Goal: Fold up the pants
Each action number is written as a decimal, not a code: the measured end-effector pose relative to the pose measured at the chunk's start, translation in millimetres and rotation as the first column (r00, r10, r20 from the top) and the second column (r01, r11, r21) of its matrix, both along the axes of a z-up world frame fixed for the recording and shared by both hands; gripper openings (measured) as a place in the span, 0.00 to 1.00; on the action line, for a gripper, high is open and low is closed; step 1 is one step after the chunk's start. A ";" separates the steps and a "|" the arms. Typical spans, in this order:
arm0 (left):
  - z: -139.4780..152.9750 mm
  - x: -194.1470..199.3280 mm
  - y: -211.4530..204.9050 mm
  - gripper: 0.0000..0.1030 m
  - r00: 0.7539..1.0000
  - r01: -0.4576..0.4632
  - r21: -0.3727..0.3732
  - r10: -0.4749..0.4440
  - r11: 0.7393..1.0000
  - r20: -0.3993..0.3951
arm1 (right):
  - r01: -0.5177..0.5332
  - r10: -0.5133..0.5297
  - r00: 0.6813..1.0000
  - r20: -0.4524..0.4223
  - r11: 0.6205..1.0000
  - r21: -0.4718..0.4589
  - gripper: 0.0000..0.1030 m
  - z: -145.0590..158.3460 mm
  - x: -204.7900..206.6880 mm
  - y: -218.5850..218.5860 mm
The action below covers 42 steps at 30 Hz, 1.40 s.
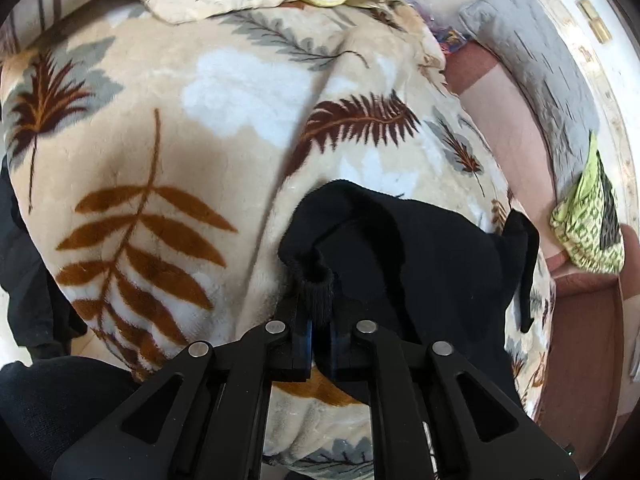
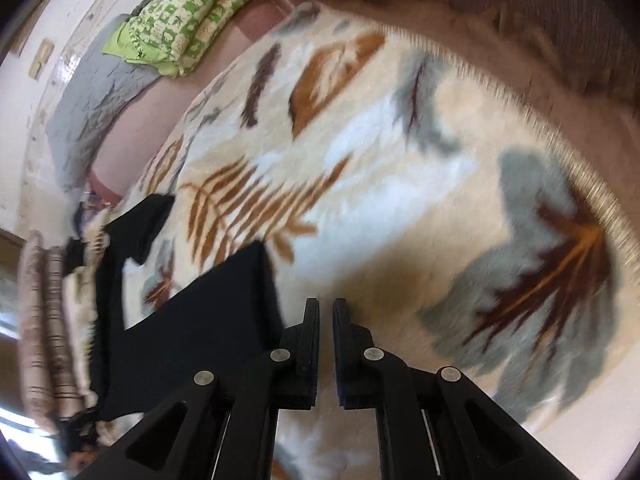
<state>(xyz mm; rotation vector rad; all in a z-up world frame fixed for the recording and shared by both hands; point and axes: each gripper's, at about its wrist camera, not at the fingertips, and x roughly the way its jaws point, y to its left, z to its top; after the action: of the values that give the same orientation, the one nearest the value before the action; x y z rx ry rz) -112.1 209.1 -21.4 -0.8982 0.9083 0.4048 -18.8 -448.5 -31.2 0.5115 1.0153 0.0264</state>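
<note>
Here, left to right. We see left gripper [image 1: 319, 322] fingers pinched on ribbed edge of black pants [image 1: 400, 256]; rest of pants bunched ahead and right of fingers on leaf-print blanket [image 1: 160, 128] over bed. Right gripper [image 2: 326, 320] fingers nearly together, slim gap, nothing between them. In right wrist view pants [image 2: 192, 320] lie flat on blanket [image 2: 400, 184] left of fingers, apart from them. Green patterned cloth [image 2: 180, 20] far ahead-left.
</note>
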 end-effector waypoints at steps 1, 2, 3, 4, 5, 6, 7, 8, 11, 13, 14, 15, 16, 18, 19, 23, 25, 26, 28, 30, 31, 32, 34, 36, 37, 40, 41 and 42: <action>-0.4 0.3 2.1 0.09 1.000 0.005 -0.014 -0.005 1.000 0.001 | 0.012 -0.011 0.999 0.041 0.999 -0.040 0.05 9.2 0.0 1.7; -0.2 0.4 3.0 0.11 1.000 0.012 -0.021 -0.012 1.000 0.001 | 0.019 -0.015 0.996 0.083 0.998 -0.055 0.06 16.1 0.5 0.5; 1.4 -1.4 4.2 0.16 1.000 0.008 -0.029 -0.008 1.000 0.003 | 0.022 -0.015 0.993 0.118 0.998 -0.060 0.06 22.6 0.4 2.2; 7.2 -5.8 5.1 0.20 1.000 -0.006 -0.020 0.006 1.000 0.013 | 0.021 -0.011 0.988 0.157 0.998 -0.064 0.06 29.6 0.4 5.5; 13.7 -10.5 5.3 0.26 0.999 -0.017 0.000 0.017 1.000 0.027 | 0.019 -0.006 0.984 0.176 0.998 -0.067 0.06 33.9 1.1 8.9; 21.2 -16.5 5.2 0.29 0.998 -0.037 0.020 0.035 0.999 0.051 | 0.014 -0.001 0.981 0.192 0.998 -0.067 0.06 37.4 2.6 13.3; 33.8 -24.5 3.3 0.33 0.994 -0.057 0.055 0.052 0.997 0.095 | 0.004 0.009 0.980 0.200 0.998 -0.062 0.06 39.0 5.0 17.7; 49.7 -30.5 -2.1 0.39 0.988 -0.053 0.103 0.036 0.993 0.152 | -0.010 0.021 0.980 0.197 0.998 -0.058 0.06 38.6 7.7 21.6; 71.3 -29.9 -22.1 0.39 0.965 0.045 0.109 -0.071 0.993 0.251 | -0.048 0.057 0.983 0.176 0.997 -0.054 0.06 34.6 12.9 33.1; 64.6 -11.6 -42.1 0.39 0.939 0.202 -0.040 -0.181 0.979 0.292 | -0.066 0.077 0.983 0.168 0.996 -0.067 0.06 33.2 14.7 40.4; 55.3 -4.5 -47.6 0.39 0.930 0.251 -0.139 -0.199 0.958 0.308 | -0.073 0.084 0.983 0.166 0.995 -0.073 0.06 33.2 16.8 44.2; 36.0 4.6 -56.2 0.39 0.936 0.280 -0.286 -0.194 0.916 0.295 | -0.078 0.089 0.982 0.167 0.995 -0.070 0.06 32.5 17.3 46.0; 23.7 9.1 -60.3 0.39 0.944 0.278 -0.357 -0.185 0.892 0.272 | -0.083 0.093 0.981 0.169 0.994 -0.065 0.06 32.0 17.6 48.0; 2.1 14.4 -62.2 0.39 0.959 0.247 -0.453 -0.150 0.856 0.239 | -0.093 0.103 0.981 0.167 0.994 -0.064 0.06 31.8 19.5 52.9; -7.1 16.0 -60.5 0.39 0.968 0.221 -0.479 -0.130 0.849 0.215 | -0.100 0.109 0.979 0.170 0.993 -0.065 0.06 32.4 19.7 55.0; -18.7 20.8 -52.3 0.41 0.976 0.185 -0.496 -0.100 0.848 0.191 | -0.140 0.156 0.971 0.179 0.985 -0.099 0.06 35.8 18.7 66.8; -17.7 20.9 -51.5 0.41 0.979 0.175 -0.496 -0.097 0.850 0.180 | -0.152 0.170 0.970 0.173 0.982 -0.112 0.06 34.7 19.1 69.8; -15.0 18.8 -52.7 0.41 0.980 0.174 -0.497 -0.101 0.850 0.169 | -0.156 0.173 0.971 0.166 0.982 -0.109 0.06 33.2 20.0 70.2; -8.7 13.5 -56.9 0.42 0.981 0.179 -0.487 -0.120 0.855 0.151 | -0.159 0.173 0.973 0.155 0.982 -0.099 0.06 31.8 20.5 69.6; -8.5 10.7 -58.8 0.45 0.983 0.173 -0.490 -0.115 0.854 0.146 | -0.155 0.169 0.973 0.157 0.983 -0.097 0.06 31.9 20.4 69.1; -10.5 13.5 -56.0 0.45 0.982 0.174 -0.483 -0.116 0.858 0.147 | -0.155 0.168 0.973 0.159 0.983 -0.096 0.06 32.1 20.6 69.0; -12.4 15.3 -52.5 0.45 0.984 0.161 -0.479 -0.103 0.863 0.145 | -0.154 0.168 0.973 0.161 0.984 -0.094 0.06 32.5 21.0 69.1; -16.1 19.4 -45.9 0.45 0.987 0.129 -0.489 -0.066 0.863 0.144 | -0.156 0.170 0.972 0.161 0.983 -0.094 0.06 32.7 21.6 70.3; -16.4 24.6 -42.6 0.45 0.986 0.132 -0.492 -0.064 0.861 0.153 | -0.166 0.180 0.970 0.161 0.981 -0.098 0.06 32.8 21.8 73.0; -16.2 27.3 -41.9 0.45 0.985 0.137 -0.497 -0.065 0.857 0.158 | -0.171 0.186 0.969 0.161 0.980 -0.101 0.06 32.7 21.8 74.0; -12.0 30.7 -41.0 0.37 0.982 0.150 -0.485 -0.073 0.861 0.174 | -0.176 0.193 0.965 0.176 0.978 -0.108 0.06 35.2 19.8 75.6; -10.4 32.3 -41.3 0.19 0.983 0.153 -0.463 -0.086 0.873 0.163 | -0.176 0.191 0.962 0.194 0.980 -0.091 0.06 37.7 20.0 75.6; -9.9 34.1 -40.9 0.14 0.984 0.153 -0.442 -0.097 0.884 0.147 | -0.181 0.189 0.958 0.217 0.982 -0.055 0.06 40.3 21.2 75.1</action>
<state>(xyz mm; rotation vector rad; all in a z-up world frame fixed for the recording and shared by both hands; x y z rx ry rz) -77.9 168.3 -31.2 -1.2682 0.9593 0.0182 2.5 -373.4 9.1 0.3712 0.8399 0.2279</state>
